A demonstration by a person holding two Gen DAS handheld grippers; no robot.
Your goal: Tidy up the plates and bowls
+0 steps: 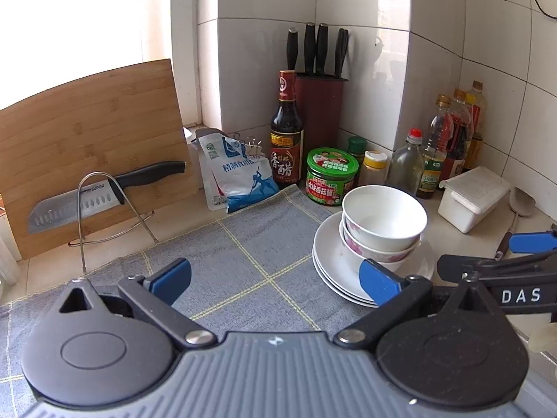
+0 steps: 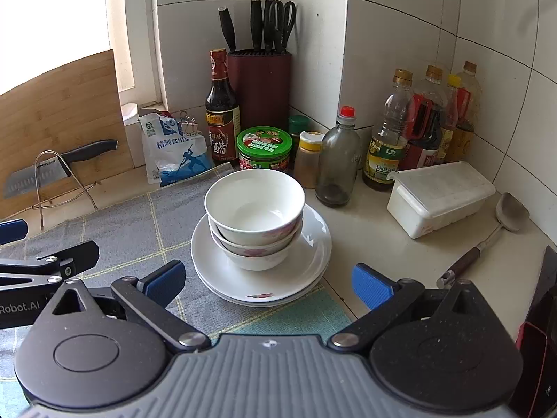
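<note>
Nested white bowls [image 2: 254, 209] with pink flowers sit on a stack of white plates [image 2: 313, 247] at the right edge of a grey checked cloth [image 2: 139, 223]. In the left wrist view the bowls [image 1: 383, 219] and plates [image 1: 330, 261] lie to the right. My left gripper [image 1: 275, 280] is open and empty above the cloth, left of the stack. My right gripper [image 2: 268, 282] is open and empty just in front of the plates, its fingers to either side of the stack's near rim.
Behind the stack stand a vinegar bottle [image 2: 222, 108], a green-lidded jar [image 2: 264, 148], a knife block [image 2: 259, 87], a glass bottle [image 2: 339, 160] and oil bottles [image 2: 417, 122]. A white lidded box [image 2: 440, 196] and a spatula [image 2: 487, 237] lie right. A cutting board [image 1: 87, 146] and knife [image 1: 104, 195] stand left.
</note>
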